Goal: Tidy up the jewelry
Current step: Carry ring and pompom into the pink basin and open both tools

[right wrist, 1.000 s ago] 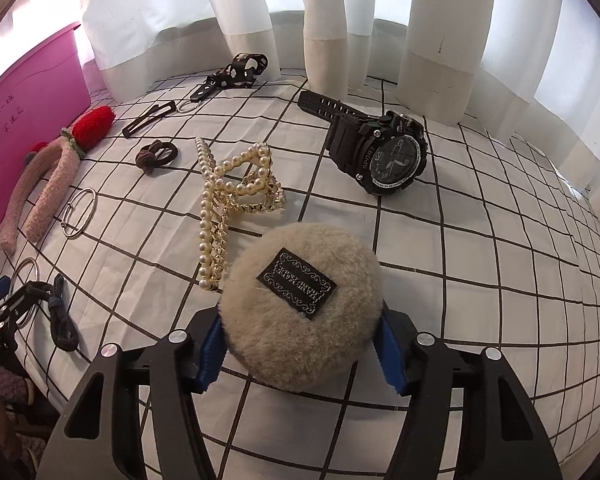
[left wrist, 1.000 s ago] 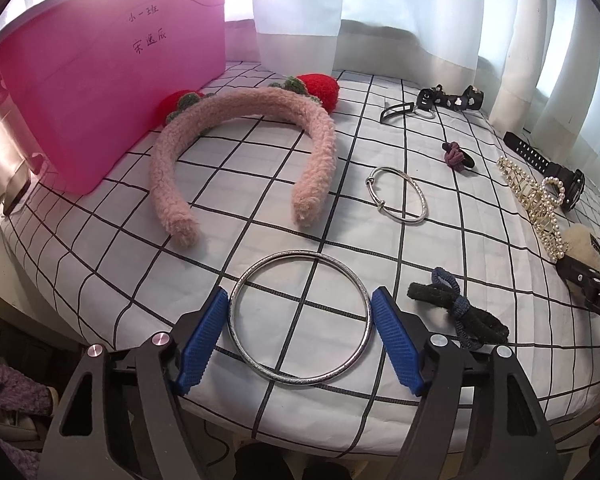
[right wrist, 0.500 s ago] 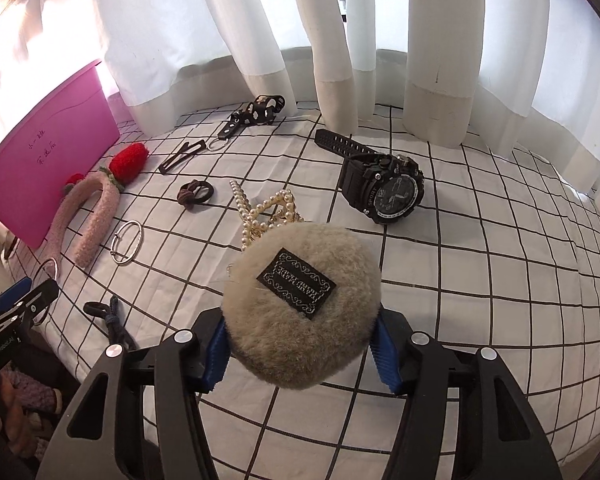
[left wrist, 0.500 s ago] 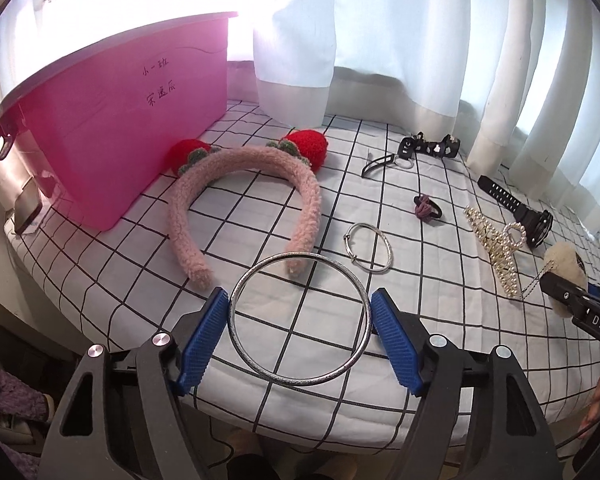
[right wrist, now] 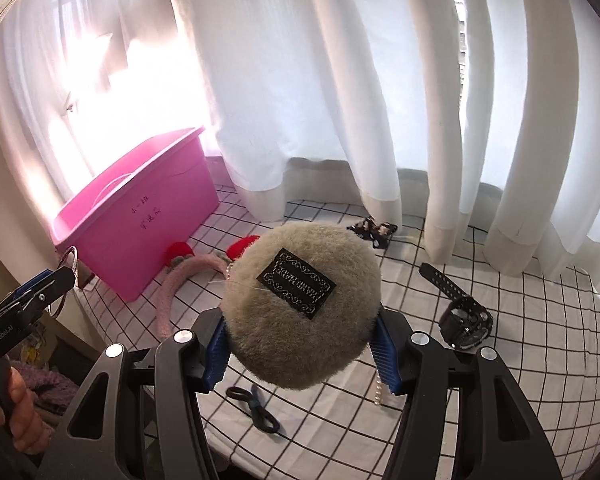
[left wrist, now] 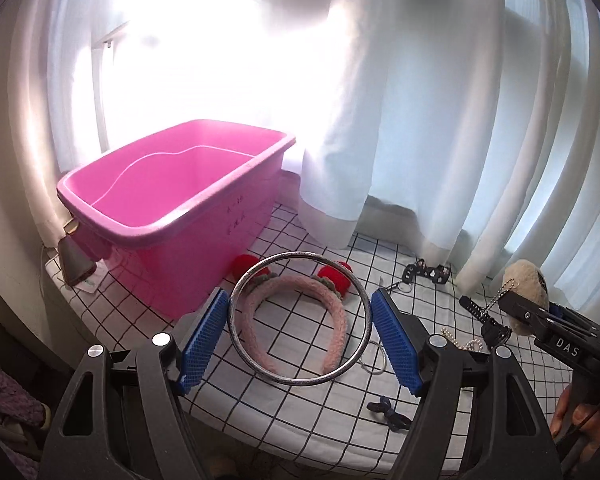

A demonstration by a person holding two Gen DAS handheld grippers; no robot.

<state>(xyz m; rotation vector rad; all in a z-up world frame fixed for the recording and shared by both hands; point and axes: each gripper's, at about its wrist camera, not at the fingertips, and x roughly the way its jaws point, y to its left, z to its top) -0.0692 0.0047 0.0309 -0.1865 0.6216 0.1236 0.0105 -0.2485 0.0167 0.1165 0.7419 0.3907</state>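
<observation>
Left view alone showed the pink bin's (left wrist: 172, 200) bare interior; left tool (left wrist: 298, 330) clasped a silver bangle (left wrist: 260, 370), right tool (right wrist: 300, 344) a beige fur pompom (right wrist: 300, 308) bearing a black label

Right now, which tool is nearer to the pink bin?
Left. The left tool, holding the silver bangle, hangs just in front of the pink bin; the right tool, gripping the beige pom-pom, sits farther along the table, beyond the left one.
</observation>
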